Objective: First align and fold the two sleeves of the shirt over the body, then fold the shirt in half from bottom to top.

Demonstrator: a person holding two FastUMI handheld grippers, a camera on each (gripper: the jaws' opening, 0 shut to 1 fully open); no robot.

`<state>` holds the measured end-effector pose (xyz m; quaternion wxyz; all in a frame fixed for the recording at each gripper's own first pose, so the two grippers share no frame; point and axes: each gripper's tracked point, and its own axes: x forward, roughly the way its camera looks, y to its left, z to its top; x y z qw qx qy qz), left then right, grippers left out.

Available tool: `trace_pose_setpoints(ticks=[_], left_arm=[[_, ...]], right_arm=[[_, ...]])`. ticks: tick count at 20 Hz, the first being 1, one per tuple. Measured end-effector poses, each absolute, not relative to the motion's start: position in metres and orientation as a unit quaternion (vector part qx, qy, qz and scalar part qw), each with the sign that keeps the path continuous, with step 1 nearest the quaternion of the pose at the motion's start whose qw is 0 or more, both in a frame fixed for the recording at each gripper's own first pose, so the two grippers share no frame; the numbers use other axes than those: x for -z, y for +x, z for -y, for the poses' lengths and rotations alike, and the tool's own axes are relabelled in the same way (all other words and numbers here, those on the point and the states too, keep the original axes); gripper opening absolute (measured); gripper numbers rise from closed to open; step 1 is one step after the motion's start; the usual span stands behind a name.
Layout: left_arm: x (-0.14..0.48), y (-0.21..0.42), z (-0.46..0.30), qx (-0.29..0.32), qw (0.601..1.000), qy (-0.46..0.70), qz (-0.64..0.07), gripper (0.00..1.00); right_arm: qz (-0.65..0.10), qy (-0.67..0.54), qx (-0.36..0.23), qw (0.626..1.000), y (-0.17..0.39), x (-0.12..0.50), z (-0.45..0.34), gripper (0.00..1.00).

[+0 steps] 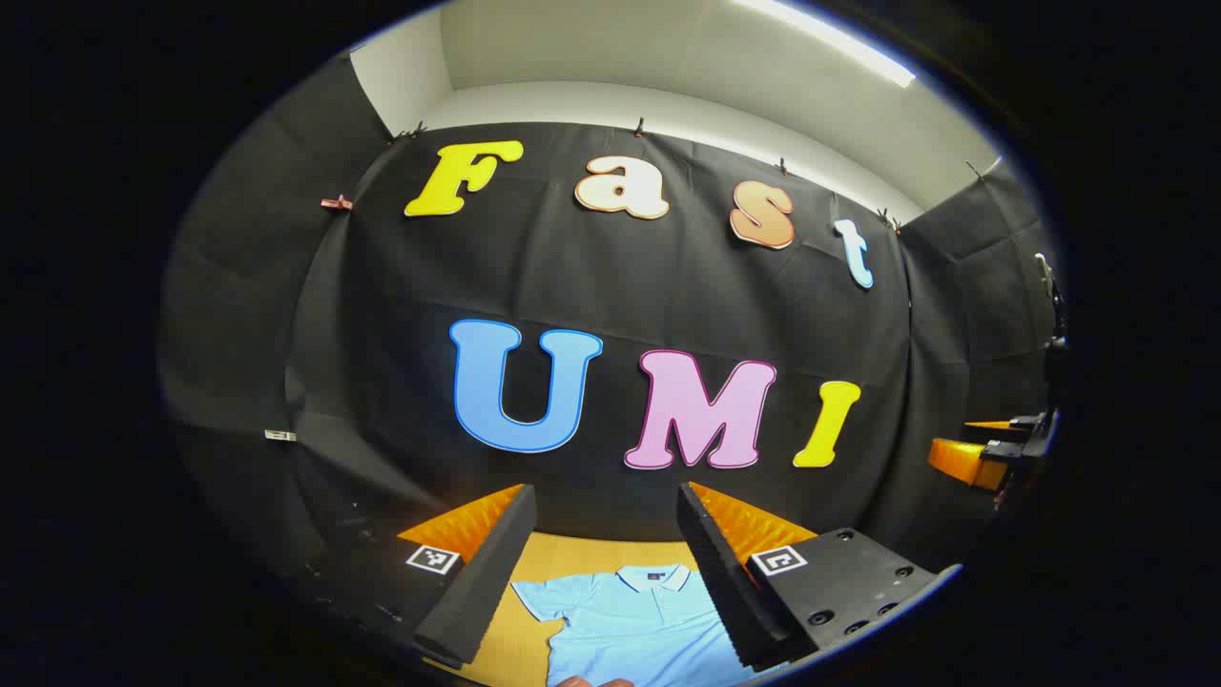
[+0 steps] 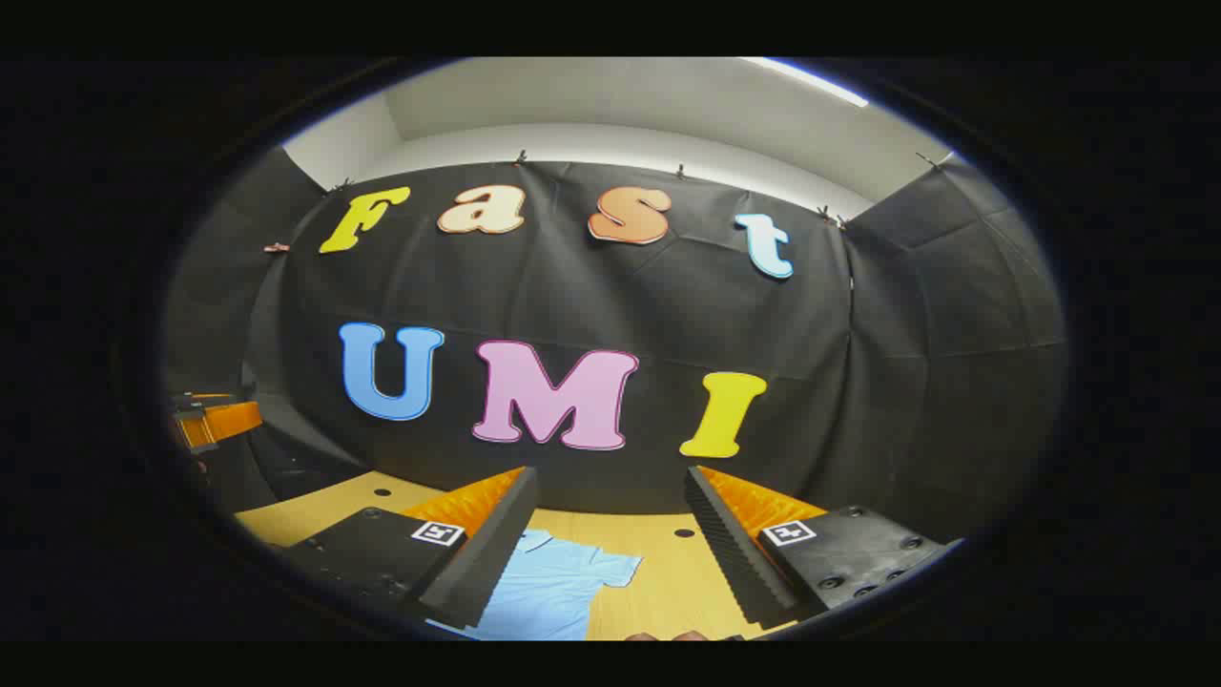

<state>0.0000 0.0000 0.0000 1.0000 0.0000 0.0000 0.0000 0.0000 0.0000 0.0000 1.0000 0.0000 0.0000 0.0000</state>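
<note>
A light blue polo shirt point(image 1: 634, 625) lies flat on the wooden table point(image 1: 572, 553), collar toward the far wall and one short sleeve spread out to the left. My left gripper point(image 1: 606, 496) hovers above it, open, and the shirt's upper body appears between its fingers. In the right gripper view, a sleeve and part of the shirt point(image 2: 558, 592) lie below my right gripper point(image 2: 610, 474), which is open with nothing held. Each gripper also appears in the other's view: the right gripper point(image 1: 1002, 453) at the far right edge and the left gripper point(image 2: 205, 420) at the far left edge.
The black cloth wall stands close behind the table. The wooden table point(image 2: 658, 582) has small round holes point(image 2: 682, 532) in it. Fingers of a hand point(image 1: 593, 681) peek in at the bottom edge of the left gripper view.
</note>
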Motion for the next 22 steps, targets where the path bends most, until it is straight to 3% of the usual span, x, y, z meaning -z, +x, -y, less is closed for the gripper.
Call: trace_pose_setpoints(ticks=[14,15,16,22], left_arm=[[-0.022,-0.010,0.002,0.028,0.999,0.015,0.027,0.95],[-0.023,-0.010,0.001,0.027,0.999,0.016,0.026,0.92],[-0.021,-0.010,-0.001,0.026,0.999,0.017,0.025,0.95],[-0.019,-0.010,-0.011,0.024,0.999,0.015,0.018,0.95]], right_arm=[[0.007,0.005,0.022,1.000,-0.003,0.000,0.007,0.97],[0.007,0.004,0.022,1.000,-0.003,0.000,0.007,0.99],[0.005,0.002,0.022,1.000,-0.003,0.002,0.007,0.97],[0.012,-0.011,0.023,1.000,0.005,-0.009,0.011,0.97]])
